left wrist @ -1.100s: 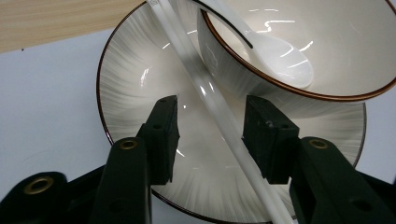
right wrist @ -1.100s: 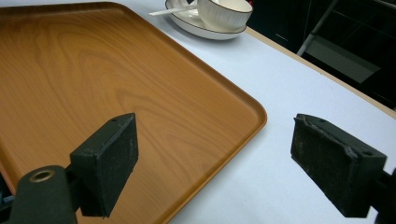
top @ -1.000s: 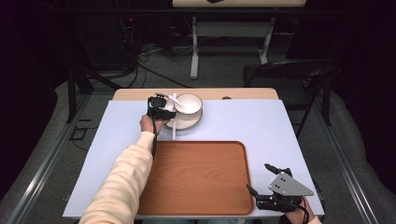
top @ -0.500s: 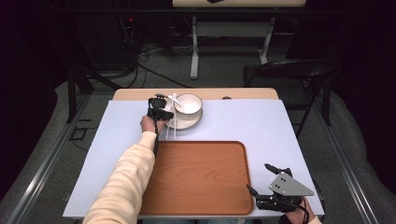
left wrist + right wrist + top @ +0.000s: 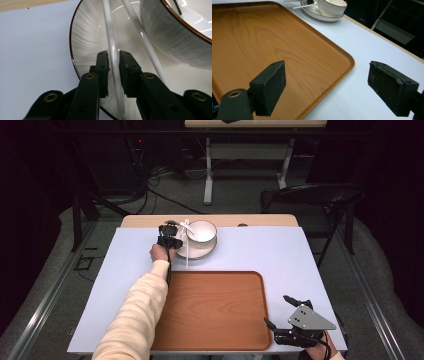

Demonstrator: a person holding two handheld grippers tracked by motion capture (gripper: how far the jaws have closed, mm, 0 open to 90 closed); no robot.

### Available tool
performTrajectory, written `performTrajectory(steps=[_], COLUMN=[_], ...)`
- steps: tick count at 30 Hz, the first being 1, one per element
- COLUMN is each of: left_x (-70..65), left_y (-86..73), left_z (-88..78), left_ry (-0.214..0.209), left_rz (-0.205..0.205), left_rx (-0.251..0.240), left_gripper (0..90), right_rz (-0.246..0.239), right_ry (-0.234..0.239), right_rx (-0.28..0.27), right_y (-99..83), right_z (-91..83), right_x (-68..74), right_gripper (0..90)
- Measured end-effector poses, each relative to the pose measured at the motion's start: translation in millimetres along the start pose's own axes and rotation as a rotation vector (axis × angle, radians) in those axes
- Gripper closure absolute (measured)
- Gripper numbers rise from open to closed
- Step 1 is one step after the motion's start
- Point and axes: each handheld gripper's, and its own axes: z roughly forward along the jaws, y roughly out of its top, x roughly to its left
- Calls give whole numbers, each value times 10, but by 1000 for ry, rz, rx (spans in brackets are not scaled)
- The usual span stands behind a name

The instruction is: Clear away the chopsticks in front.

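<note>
A white bowl (image 5: 201,234) with a brown rim stands on a striped white plate (image 5: 200,251) at the far middle of the table. Two white chopsticks (image 5: 187,255) lie across the plate's left side, beside the bowl. My left gripper (image 5: 175,234) reaches over that rim. In the left gripper view its jaws have just been closing, and the pads now press on one chopstick (image 5: 111,37). The other chopstick (image 5: 142,35) lies free beside the bowl (image 5: 170,37). My right gripper (image 5: 276,310) rests open at the near right corner of the wooden tray (image 5: 210,310), with nothing between its jaws.
The tray (image 5: 262,37) lies bare on a pale blue mat (image 5: 270,255) that covers most of the table. A folding chair (image 5: 310,197) stands past the far right corner. Cables and table legs lie on the floor behind.
The left hand has shifted slightly at the plate's left rim, over the chopsticks. The right gripper has stayed where it was.
</note>
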Motion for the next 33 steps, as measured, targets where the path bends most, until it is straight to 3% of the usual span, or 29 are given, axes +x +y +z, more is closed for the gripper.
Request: performTrajectory(steps=[8, 17, 33], left_x=[12, 36, 188], left_y=[0, 2, -69], left_z=[4, -38, -359], left_ry=[29, 10, 14], left_rz=[-14, -27, -44], left_rx=[1, -11, -51], left_gripper=[841, 845, 845], right_rz=[-2, -3, -5], right_ry=[1, 1, 1], right_rx=[-1, -1, 4], right_y=[-1, 0, 2], right_z=[-2, -1, -1], right_x=[-1, 1, 6], right_gripper=[143, 143, 143])
